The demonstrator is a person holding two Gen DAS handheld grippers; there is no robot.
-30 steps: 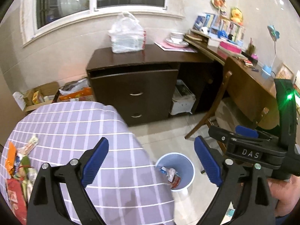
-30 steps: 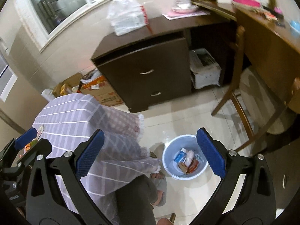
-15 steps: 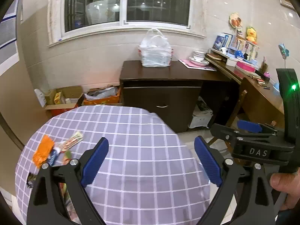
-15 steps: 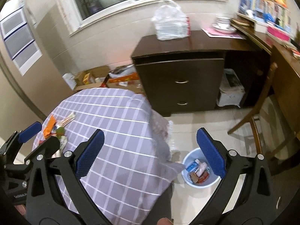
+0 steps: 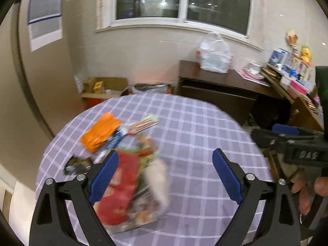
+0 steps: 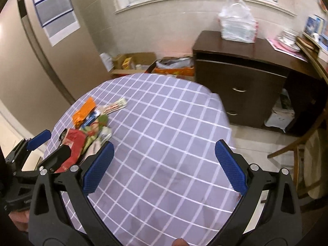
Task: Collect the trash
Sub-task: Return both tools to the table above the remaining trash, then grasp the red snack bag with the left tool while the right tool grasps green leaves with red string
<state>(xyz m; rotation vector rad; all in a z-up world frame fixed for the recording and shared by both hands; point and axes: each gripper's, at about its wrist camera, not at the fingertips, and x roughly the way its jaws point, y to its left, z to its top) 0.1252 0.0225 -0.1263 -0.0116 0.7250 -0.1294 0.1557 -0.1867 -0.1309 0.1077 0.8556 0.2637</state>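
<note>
- Wrappers (image 5: 131,172) heaped at lower left of the left wrist frame, on the checked tabletop (image 5: 196,131); red packet (image 5: 121,186) largest, orange packet (image 5: 100,131) behind.
- Left tool (image 5: 164,176) spread wide, hovering over the heap, pinching nothing.
- Right tool (image 6: 164,166) likewise spread, above bare cloth.
- Likely light, thin, crinkly and slippery; best pinched at a raised edge or fold, not flat faces.
- Motion blur over the heap.

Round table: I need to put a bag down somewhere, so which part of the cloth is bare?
The checked tablecloth is bare across its middle and the whole side toward the dark cabinet. The crowded part is the wall-side edge, where the orange wrapper, red packet and other trash pile up.
</note>
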